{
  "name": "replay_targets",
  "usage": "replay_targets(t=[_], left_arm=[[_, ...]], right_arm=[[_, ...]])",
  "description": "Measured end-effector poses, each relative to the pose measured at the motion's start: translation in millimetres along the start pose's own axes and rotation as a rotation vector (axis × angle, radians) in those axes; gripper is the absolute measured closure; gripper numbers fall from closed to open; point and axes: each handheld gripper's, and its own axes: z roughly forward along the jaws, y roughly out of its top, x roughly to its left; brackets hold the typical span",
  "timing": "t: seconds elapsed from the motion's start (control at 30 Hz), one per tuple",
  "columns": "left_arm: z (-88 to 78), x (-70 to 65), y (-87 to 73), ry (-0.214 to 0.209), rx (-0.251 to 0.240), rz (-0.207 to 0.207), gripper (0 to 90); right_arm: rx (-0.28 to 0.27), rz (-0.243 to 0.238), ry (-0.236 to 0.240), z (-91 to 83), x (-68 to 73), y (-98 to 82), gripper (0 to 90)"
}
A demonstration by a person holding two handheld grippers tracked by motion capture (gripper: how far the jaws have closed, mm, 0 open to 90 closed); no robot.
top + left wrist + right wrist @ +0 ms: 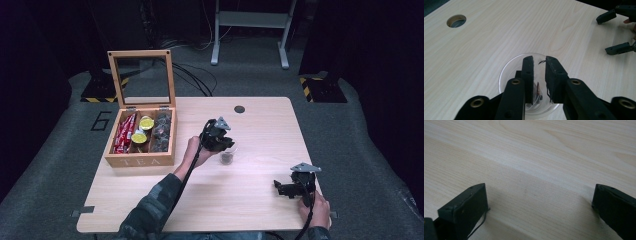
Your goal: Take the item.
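1. High view: a light wooden table (pixel 260 200) carries a wooden tea box (pixel 141 145) at its left side, its glass-paned lid (pixel 141 77) standing upright.
2. The box has three lengthwise compartments. The left one holds red sachets (pixel 123 134), the middle one two round pods with yellow tops (pixel 142 130), and the right one dark, clear-lidded cups (pixel 161 134).
3. The letters "TEA" are cut into the box's front wall. A figure "6" (pixel 101 120) is marked on the grey floor just left of the table.
4. Near the table's middle stands a small clear plastic cup (pixel 227 157) with something dark at its bottom; I cannot tell what it is.
5. The left gripper (pixel 220 141) is over this cup. In the left gripper view its jaws are drawn close together with a narrow gap between them, reaching down inside the cup (pixel 509 65); whether they pinch the rim or anything inside I cannot tell.
6. The right gripper (pixel 286 188) rests near the table's front right corner, well apart from the cup. In the right gripper view its jaws are spread wide over bare wood, holding nothing.
7. A round hole (pixel 239 109) sits near the table's far edge.
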Motion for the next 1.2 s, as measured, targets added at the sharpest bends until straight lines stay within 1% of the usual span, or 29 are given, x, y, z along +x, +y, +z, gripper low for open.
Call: replay_targets(t=[0.03,0.07,0.1,0.13,0.17,0.2,0.23,0.27,0.3,0.33,0.37,0.4,0.43,0.5,0.6,0.63,0.67,0.7,0.77,0.8,0.83,0.87,0.9,0.97,1.0,1.03,1.07,1.17,1.2], left_arm=[[-1.1,0.4,-0.3,0.000,-0.002,-0.005,74.2],[-2.2,0.5,-0.4,0.004,-0.003,-0.013,71.1],[-3.7,1.1,-0.4,0.004,-0.001,-0.017,62.9],[-5.1,0.9,-0.7,0.008,-0.005,-0.028,62.9],[-9.3,1.4,-1.5,0.016,-0.010,-0.044,54.5],[-9.3,1.4,-1.5,0.016,-0.010,-0.044,49.4],[-11.9,1.1,-2.0,0.029,-0.011,-0.051,49.4],[-14.9,0.8,-2.6,0.039,-0.015,-0.051,40.7],[-18.2,0.3,-3.3,0.049,-0.014,-0.055,40.7],[-23.4,-0.6,-4.2,0.069,-0.012,-0.052,37.7],[-24.6,-1.0,-4.5,0.073,-0.013,-0.053,35.4],[-31.9,-2.1,-6.7,0.084,-0.028,-0.049,32.3],[-38.2,-3.4,-8.9,0.094,-0.038,-0.058,26.9],[-47.3,-4.8,-12.2,0.106,-0.047,-0.056,21.7],[-63.9,-5.4,-18.7,0.131,-0.053,-0.041,18.2],[-71.2,-5.4,-22.2,0.138,-0.063,-0.051,15.6],[-75.3,-5.4,-24.7,0.141,-0.074,-0.056,15.6],[-87.5,-4.8,-32.2,0.161,-0.092,-0.061,15.2],[-91.7,-4.4,-34.7,0.163,-0.090,-0.062,14.7],[-101.2,-3.8,-43.0,0.181,-0.101,-0.065,14.7],[-106.0,-3.7,-47.5,0.187,-0.101,-0.072,14.5],[-106.0,-3.7,-47.5,0.187,-0.101,-0.072,14.3],[-116.0,-3.2,-59.1,0.207,-0.113,-0.080,14.2],[-118.6,-3.6,-63.4,0.213,-0.121,-0.090,14.0],[-122.7,-3.2,-68.9,0.220,-0.121,-0.093,13.6],[-130.0,-3.2,-80.0,0.237,-0.114,-0.103,12.9],[-130.0,-3.2,-80.0,0.237,-0.114,-0.103,12.3],[-138.5,-3.3,-96.8,0.272,-0.103,-0.112,11.1],[-140.9,-2.9,-100.6,0.275,-0.098,-0.112,11.1]], right_arm=[[0.000,0.000,0.000,0.0,0.0,0.0,0.0],[0.000,0.001,0.000,0.1,0.1,0.0,0.0],[0.000,-0.002,0.001,0.0,-0.1,0.0,0.0],[0.000,-0.002,0.001,0.0,-0.1,0.0,0.0],[0.000,0.000,0.000,0.0,0.0,0.0,0.0],[0.000,0.000,0.000,0.0,0.0,0.0,0.0],[0.000,0.001,0.000,0.0,0.1,0.0,0.0],[0.000,-0.002,0.000,0.0,-0.1,0.0,0.0],[0.000,-0.002,0.000,0.0,-0.1,0.0,0.0],[0.000,0.000,0.000,0.0,0.0,0.0,0.0],[0.000,-0.002,0.001,0.0,-0.1,0.0,0.0],[0.000,-0.002,0.001,0.0,-0.1,0.0,0.0],[-0.001,0.003,-0.001,0.0,0.2,0.1,0.0],[0.000,-0.002,0.001,0.0,-0.1,0.0,0.0],[-0.001,0.005,-0.001,0.1,0.3,0.1,0.0],[0.000,0.001,0.000,0.0,0.1,0.0,0.0],[0.000,0.001,0.000,0.0,0.1,0.0,0.0],[-0.002,0.005,-0.001,0.1,0.4,0.1,0.0],[0.000,0.001,0.000,-0.1,0.1,0.1,0.0],[-0.002,0.005,-0.001,0.1,0.3,0.1,0.0],[-0.002,0.005,-0.001,0.1,0.4,0.1,0.0],[-0.002,0.005,-0.001,0.1,0.4,0.1,0.0],[-0.002,0.005,-0.001,0.1,0.4,0.1,0.0],[0.000,0.001,0.000,0.0,0.1,0.1,0.0],[0.000,0.002,0.000,0.0,0.2,0.1,0.0],[-0.001,0.003,-0.001,0.0,0.2,0.1,0.0],[-0.001,0.003,-0.001,0.0,0.2,0.1,0.0],[0.000,0.001,0.000,0.0,0.2,0.1,0.0],[0.000,0.001,0.000,0.0,0.2,0.1,0.0]])
